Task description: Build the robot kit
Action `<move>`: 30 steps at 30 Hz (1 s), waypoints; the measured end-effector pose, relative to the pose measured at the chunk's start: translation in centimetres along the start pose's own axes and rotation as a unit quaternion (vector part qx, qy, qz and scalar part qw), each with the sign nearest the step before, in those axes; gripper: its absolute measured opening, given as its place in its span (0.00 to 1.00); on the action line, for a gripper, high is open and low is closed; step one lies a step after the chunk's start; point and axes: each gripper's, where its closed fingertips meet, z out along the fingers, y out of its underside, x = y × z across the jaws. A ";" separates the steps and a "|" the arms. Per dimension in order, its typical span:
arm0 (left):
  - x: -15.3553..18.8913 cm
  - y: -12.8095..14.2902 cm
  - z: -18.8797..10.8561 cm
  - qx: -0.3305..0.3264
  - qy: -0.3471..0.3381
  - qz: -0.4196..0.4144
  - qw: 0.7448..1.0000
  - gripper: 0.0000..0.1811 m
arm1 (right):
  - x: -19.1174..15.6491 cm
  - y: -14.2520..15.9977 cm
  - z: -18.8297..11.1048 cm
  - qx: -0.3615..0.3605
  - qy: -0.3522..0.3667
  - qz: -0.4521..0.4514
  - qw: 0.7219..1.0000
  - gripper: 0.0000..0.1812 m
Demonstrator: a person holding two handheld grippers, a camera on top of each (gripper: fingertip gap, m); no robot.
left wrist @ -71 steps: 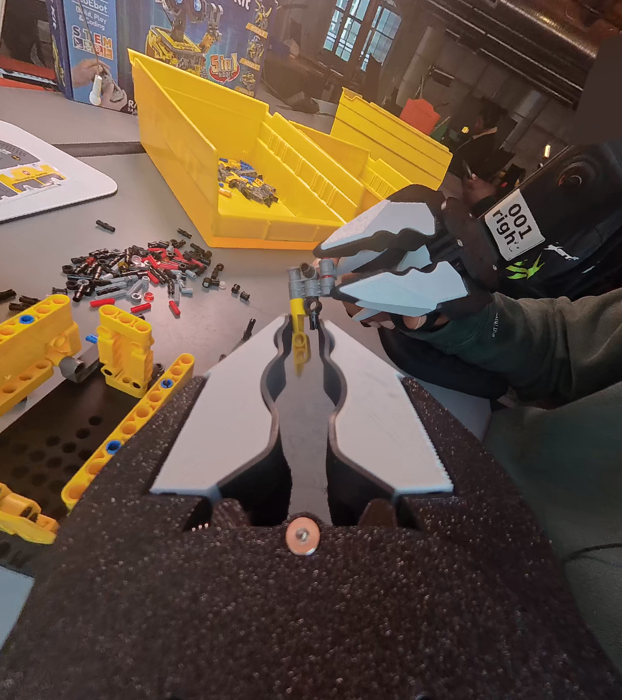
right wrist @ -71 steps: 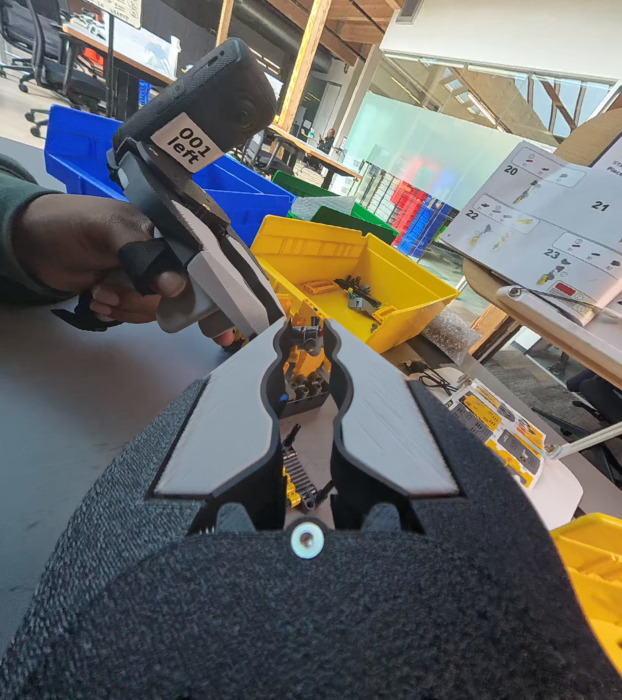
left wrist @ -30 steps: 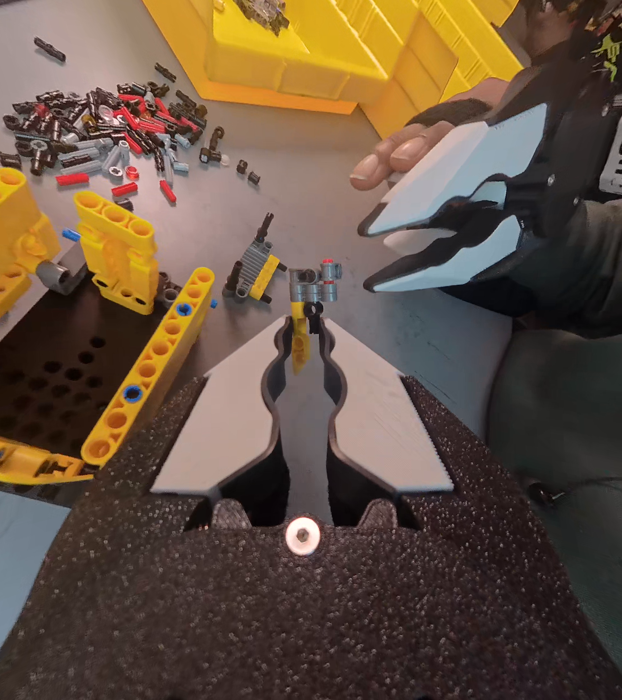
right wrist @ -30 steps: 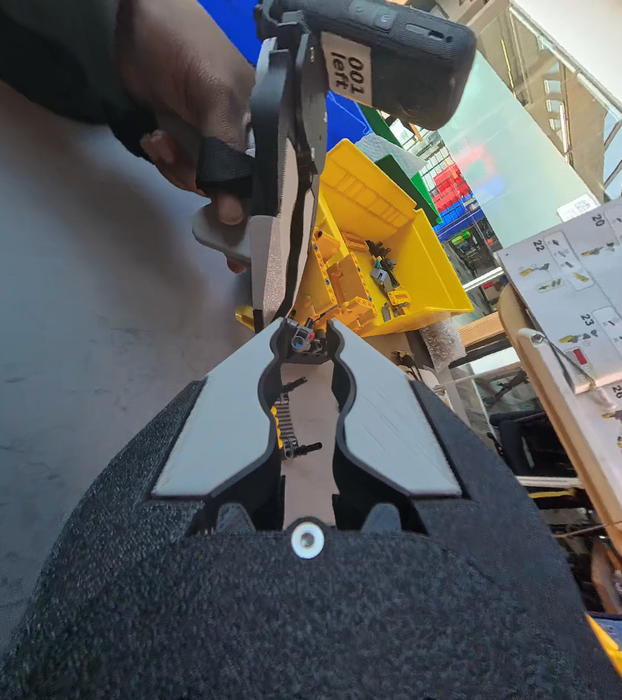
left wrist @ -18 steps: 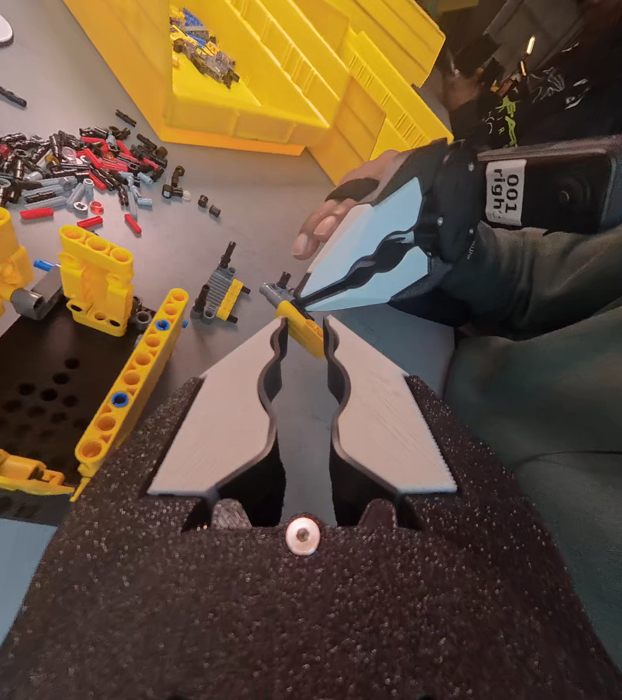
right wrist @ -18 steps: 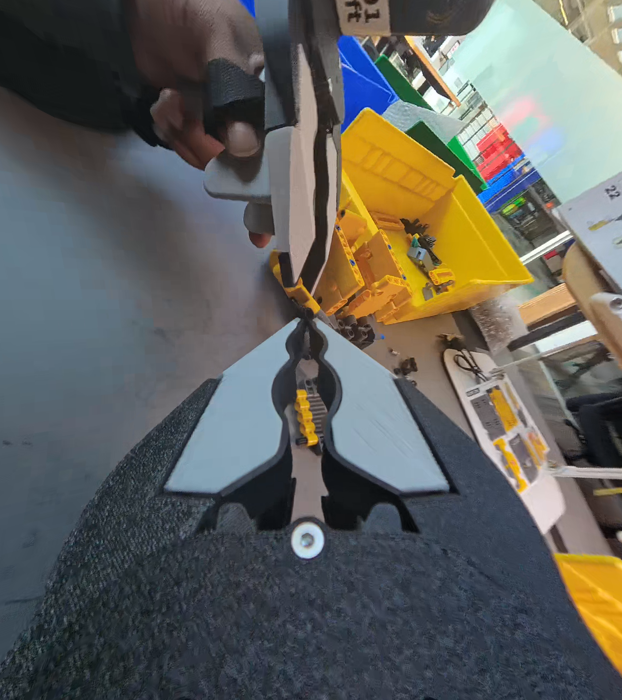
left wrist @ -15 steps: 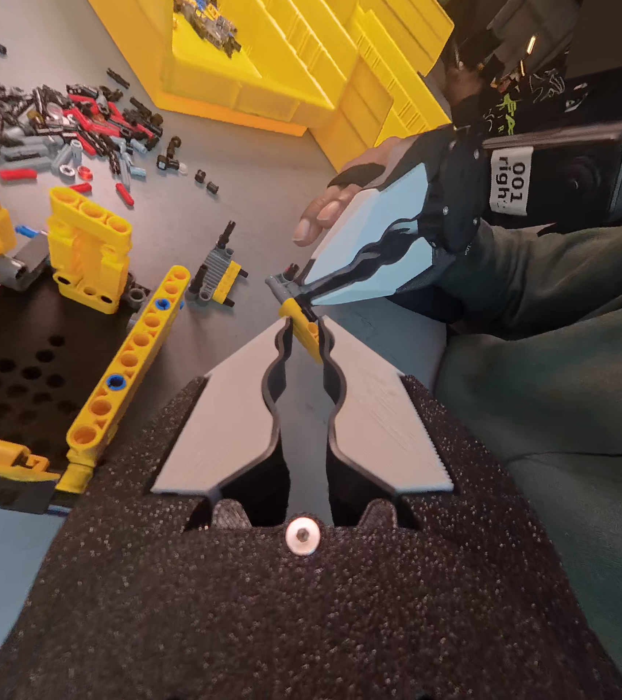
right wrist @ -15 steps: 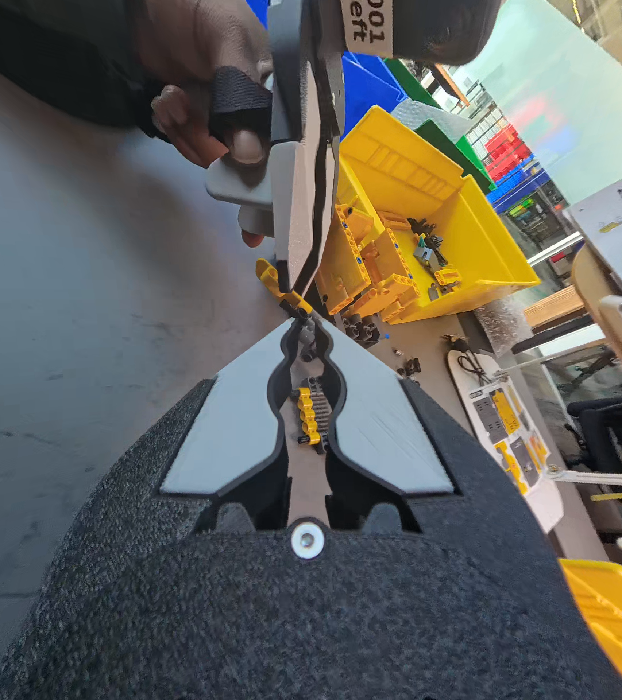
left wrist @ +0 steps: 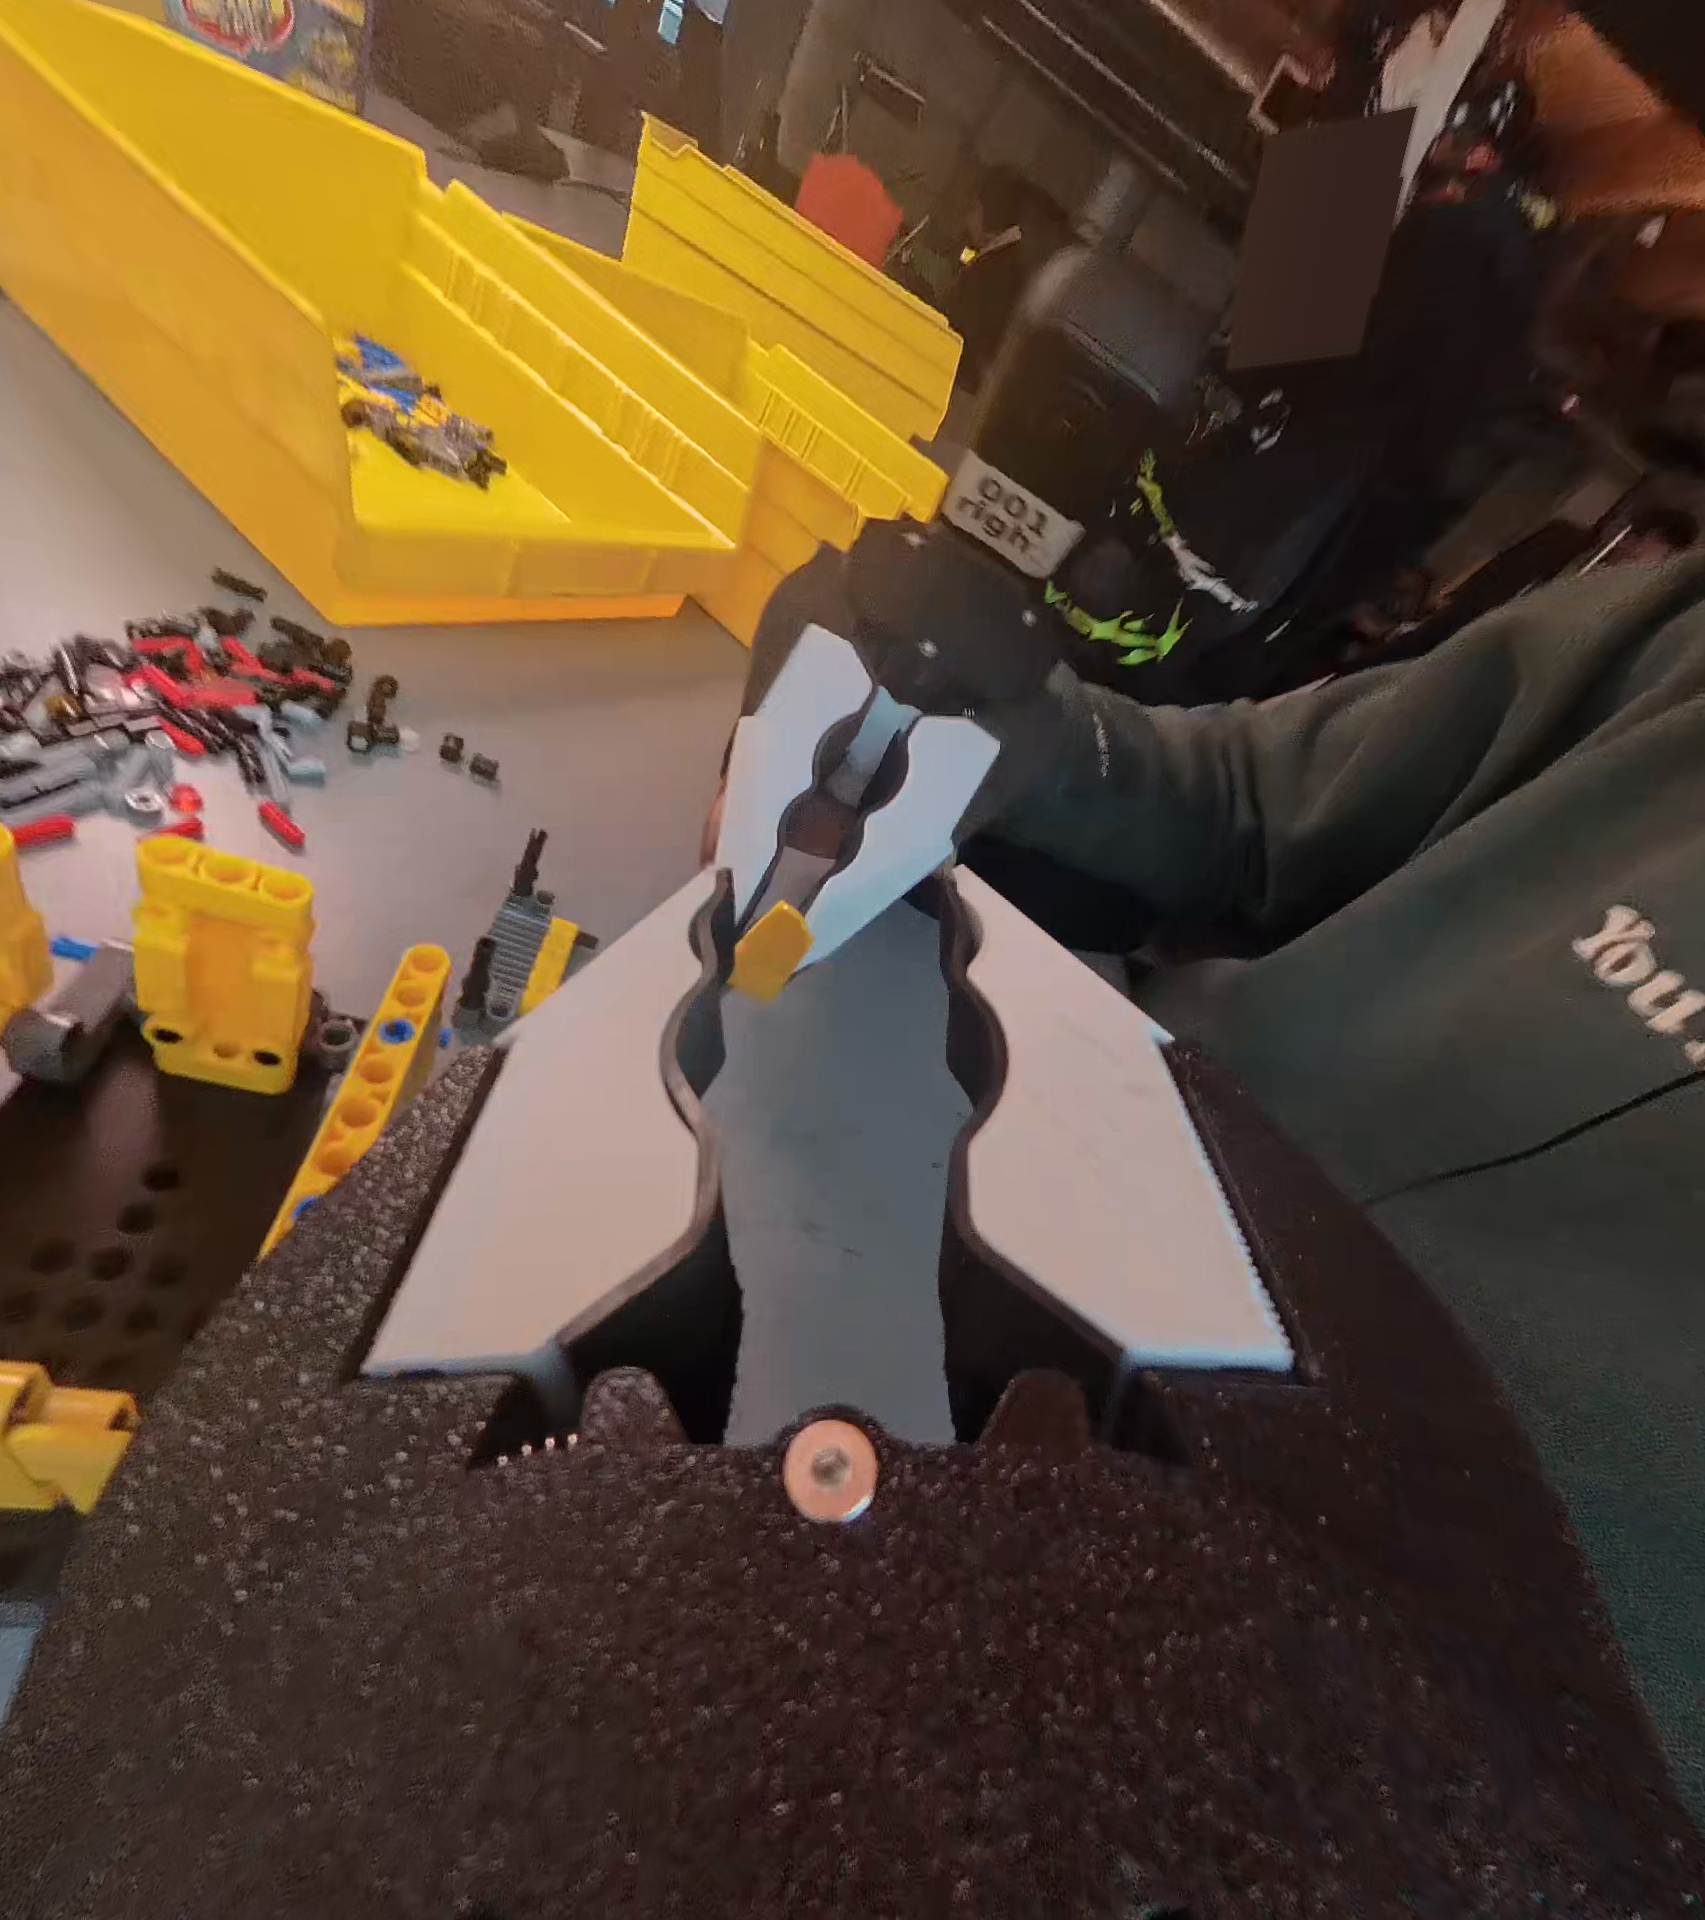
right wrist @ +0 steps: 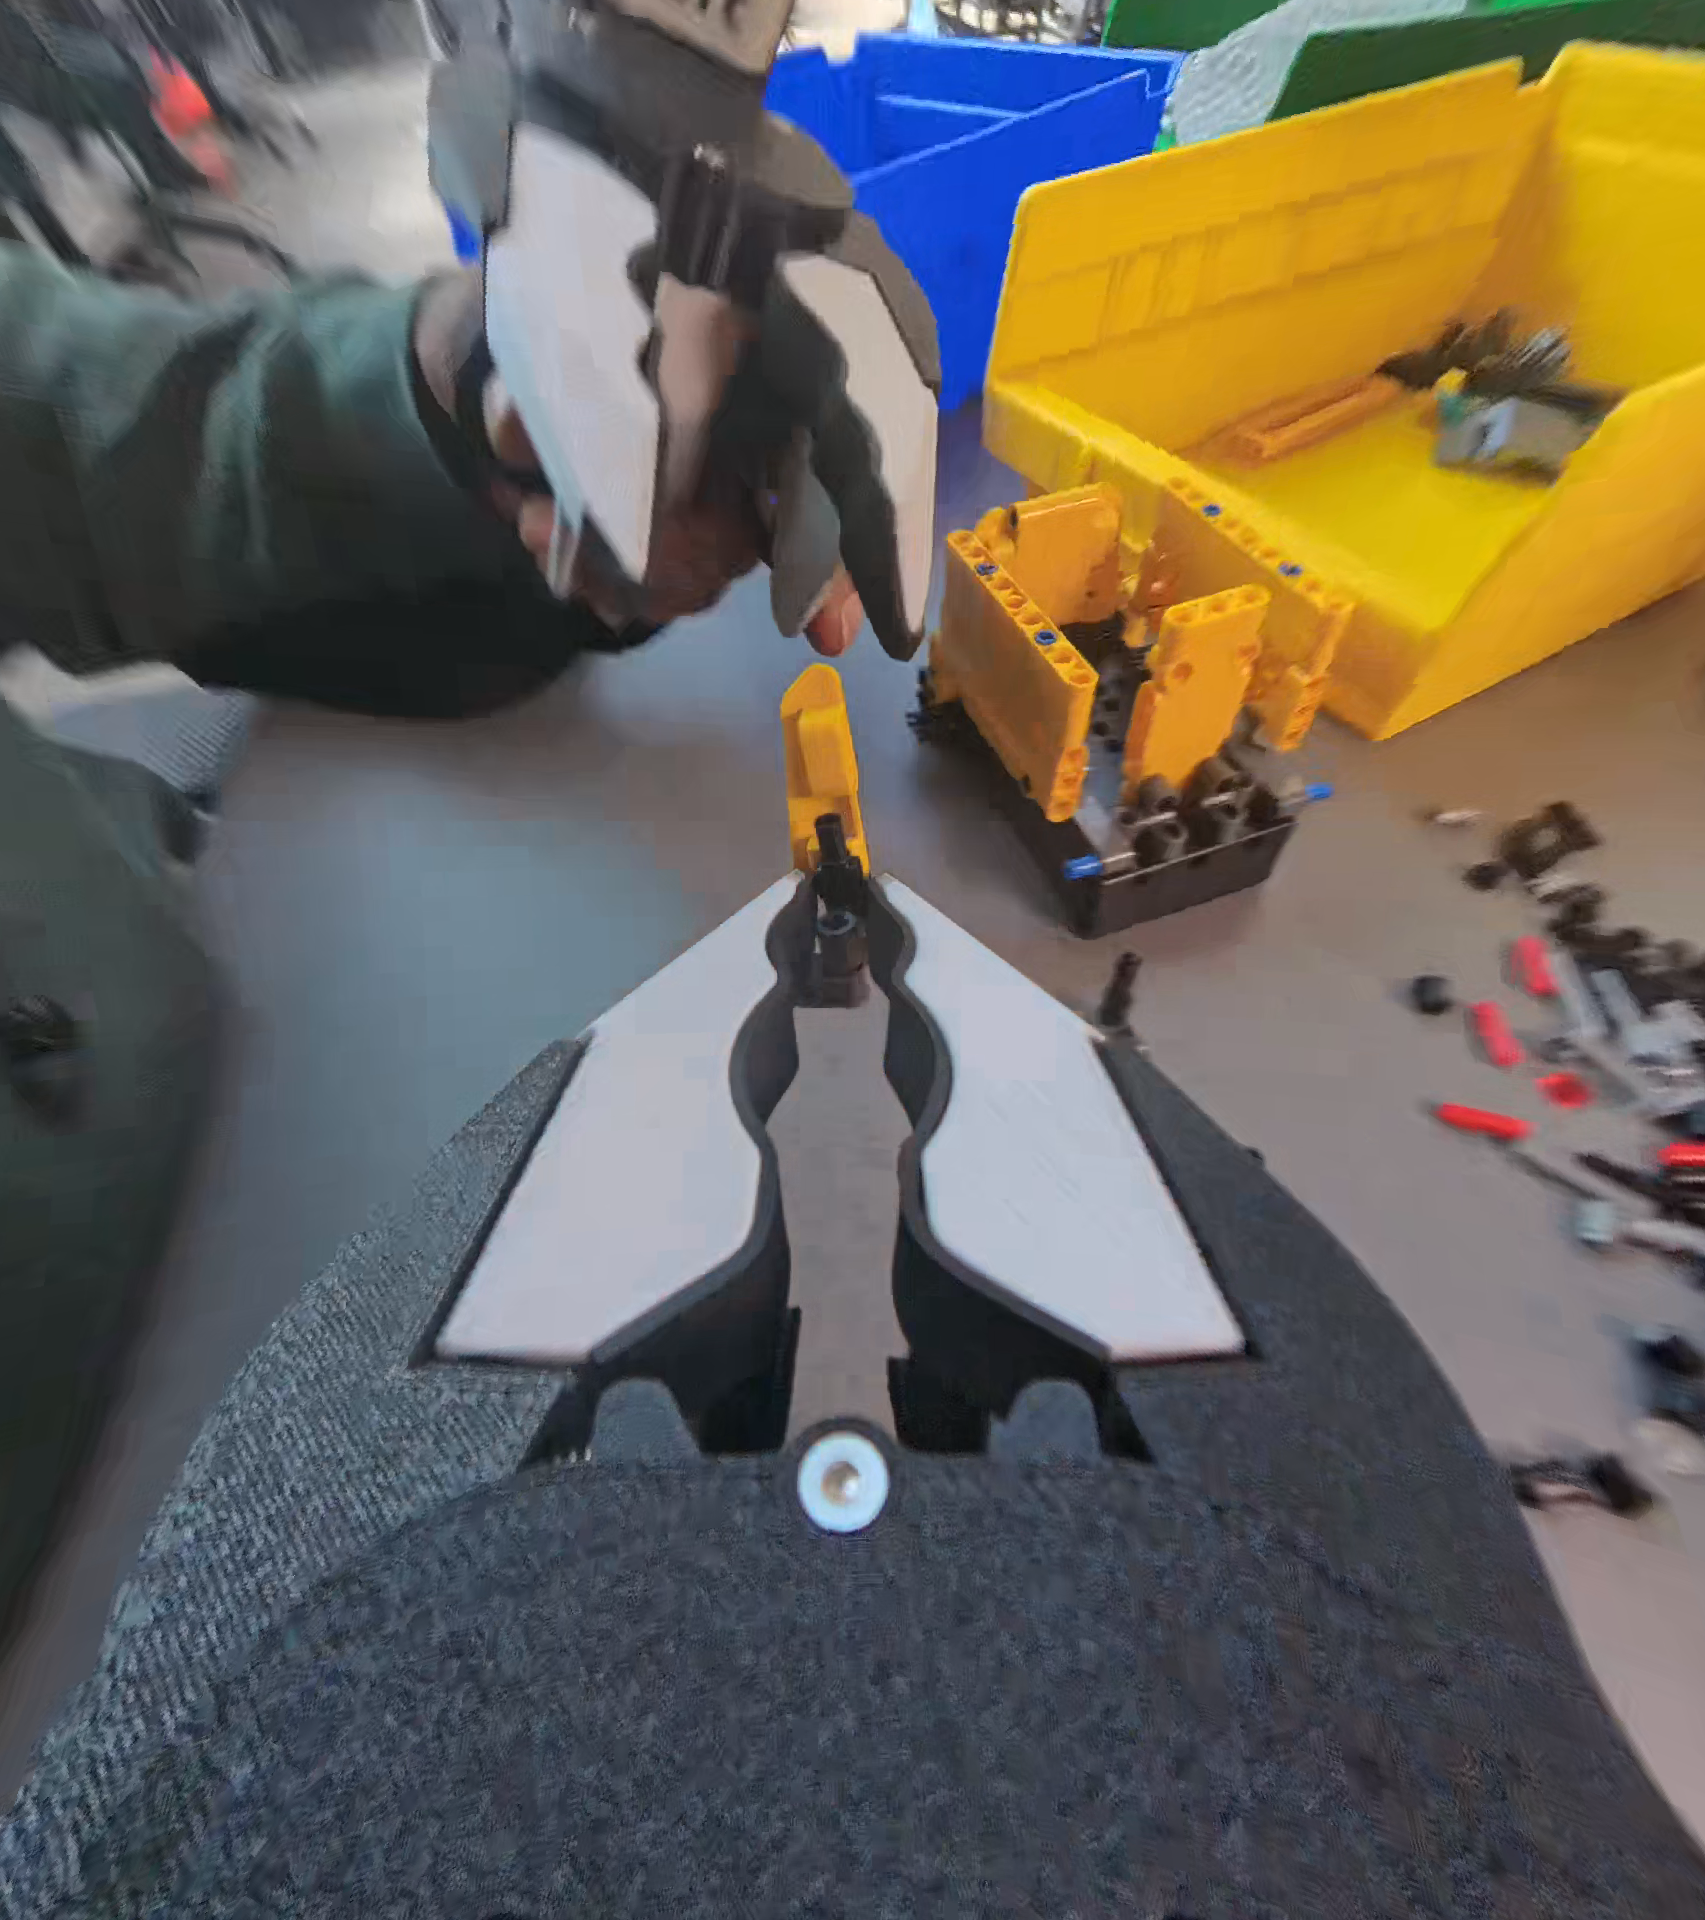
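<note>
A small assembly, a yellow piece (right wrist: 820,758) on dark pins and a connector, is held above the grey table. My right gripper (right wrist: 840,888) is shut on its dark end, with the yellow end sticking out forward. In the left wrist view the right gripper (left wrist: 775,925) points its tips between my left fingers, and the yellow end (left wrist: 770,958) shows there. My left gripper (left wrist: 832,894) is open and holds nothing. In the right wrist view the left gripper (right wrist: 754,613) hangs open just beyond the yellow piece, apart from it.
A yellow model on a black perforated plate (right wrist: 1118,707) stands right of the grippers; it also shows in the left wrist view (left wrist: 214,966). A pile of small pins (left wrist: 100,717), a small grey-yellow part (left wrist: 526,951), yellow bins (left wrist: 536,540) (right wrist: 1243,270) and a blue bin (right wrist: 931,156) lie around.
My left gripper has opened and let go of the yellow piece. The right gripper now holds the assembly alone, and the two grippers have drawn apart.
</note>
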 end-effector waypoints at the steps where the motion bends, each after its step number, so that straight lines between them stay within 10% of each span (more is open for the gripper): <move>1: 0.0 0.4 0.4 -0.014 -0.017 0.037 0.999 0.21 | -0.6 -0.3 0.0 0.013 -0.037 0.053 0.998 0.05; 15: -1.8 7.9 2.9 -0.214 -0.073 0.049 0.973 0.06 | -1.7 5.2 1.1 -0.164 -0.017 -0.094 0.982 0.04; 30: -2.2 9.6 3.9 -0.257 -0.088 0.135 0.953 0.08 | -1.4 6.2 0.4 -0.192 -0.037 -0.040 0.980 0.04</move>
